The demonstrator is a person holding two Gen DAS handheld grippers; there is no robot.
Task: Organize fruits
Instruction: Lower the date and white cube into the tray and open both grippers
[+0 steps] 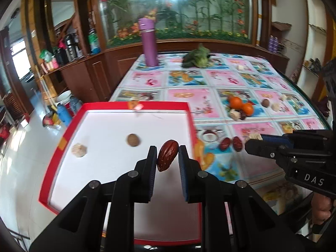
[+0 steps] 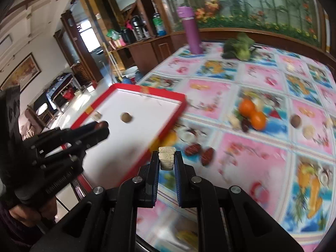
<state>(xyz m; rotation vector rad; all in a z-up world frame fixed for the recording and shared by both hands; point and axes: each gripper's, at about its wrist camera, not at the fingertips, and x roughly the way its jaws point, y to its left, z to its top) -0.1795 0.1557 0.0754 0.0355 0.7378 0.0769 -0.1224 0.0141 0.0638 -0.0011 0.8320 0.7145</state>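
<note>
The wrinkled dark-red dried date (image 1: 167, 155) is pinched between the fingers of the left gripper (image 1: 168, 154), long axis tilted slightly off upright, directly over the white floor of the shallow red-rimmed tray (image 1: 63, 142), so a release should need only a short drop. The pale, ridged, cream-coloured dried fruit piece (image 2: 166, 157) is clamped between the fingers of the right gripper (image 2: 167, 159) above the patterned surface (image 2: 262, 163), the tray's near rim lying ahead and left of those fingers. In my judgement the left gripper is nearer to placing.
</note>
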